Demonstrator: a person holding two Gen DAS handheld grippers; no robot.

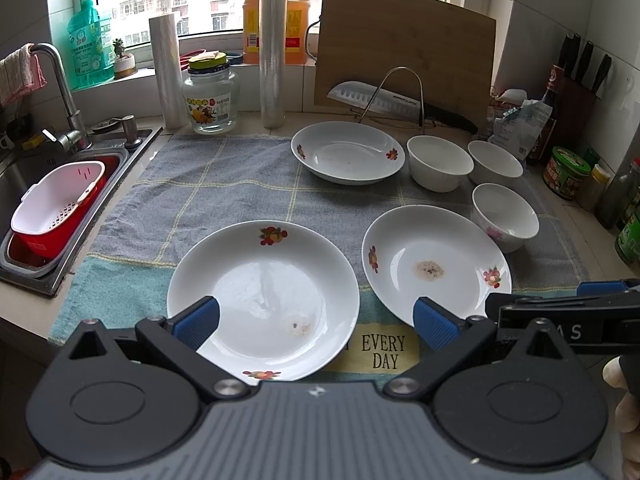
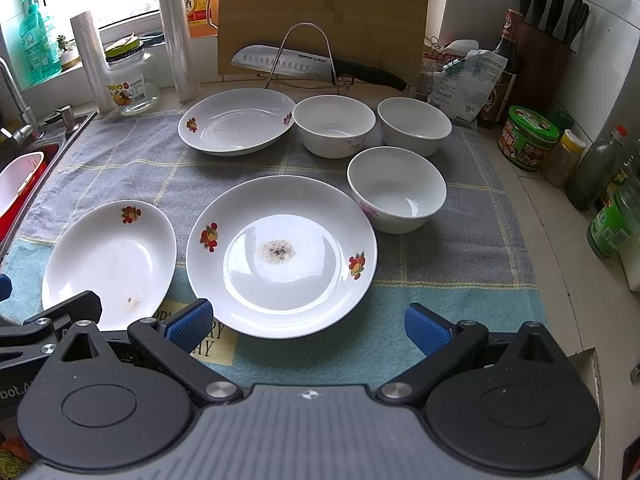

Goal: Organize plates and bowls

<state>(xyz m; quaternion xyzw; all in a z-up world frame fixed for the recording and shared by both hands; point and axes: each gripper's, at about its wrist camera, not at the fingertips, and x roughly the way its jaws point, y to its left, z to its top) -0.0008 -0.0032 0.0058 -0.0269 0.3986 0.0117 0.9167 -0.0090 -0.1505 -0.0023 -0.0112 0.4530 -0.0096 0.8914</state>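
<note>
Three white plates with fruit prints lie on a blue-grey towel (image 1: 224,184): a near-left plate (image 1: 264,296) (image 2: 108,260), a near-right plate (image 1: 432,264) (image 2: 280,256) with a brown stain, and a far plate (image 1: 348,152) (image 2: 236,120). Three white bowls (image 1: 440,162) (image 1: 494,162) (image 1: 504,216) stand at the right; they also show in the right wrist view (image 2: 334,126) (image 2: 414,126) (image 2: 396,190). My left gripper (image 1: 316,322) is open and empty, just above the near-left plate's front rim. My right gripper (image 2: 308,326) is open and empty, at the near-right plate's front edge.
A sink (image 1: 36,176) with a red-and-white strainer basket (image 1: 56,212) lies left. A cutting board (image 1: 404,48), knife on a wire rack (image 1: 396,100), jar (image 1: 210,100), film rolls (image 1: 274,52) and oil bottles stand behind. Bottles, a green tin (image 2: 526,138) and a knife block (image 2: 548,32) crowd the right.
</note>
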